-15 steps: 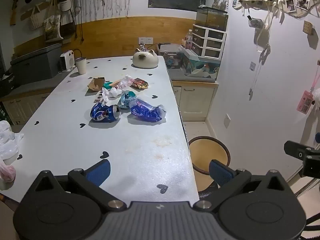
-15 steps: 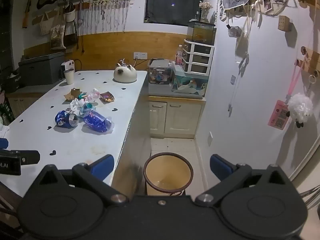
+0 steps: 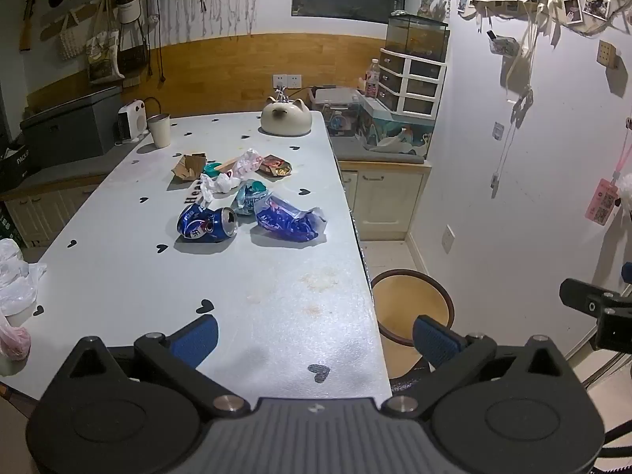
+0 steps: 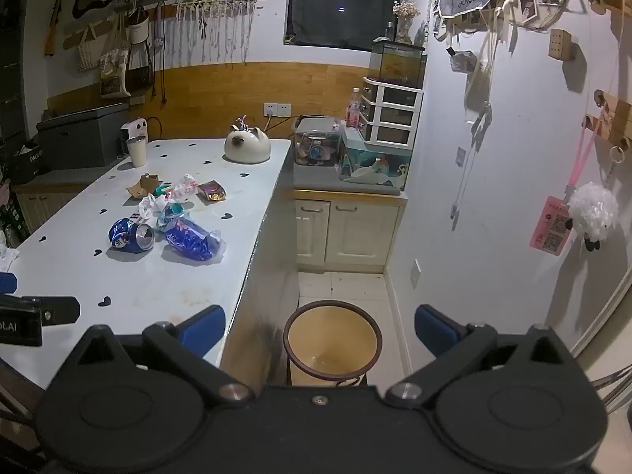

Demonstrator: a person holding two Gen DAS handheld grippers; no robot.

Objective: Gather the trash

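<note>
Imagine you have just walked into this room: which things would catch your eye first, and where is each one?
First, the cluster of litter in the middle of the white table: a crushed blue can lying on its side, a crumpled blue wrapper just right of it, and smaller scraps behind. Next, the round yellow bin on the floor beside the table's right edge. At the table's far end sits a cream animal-shaped pot.
</note>
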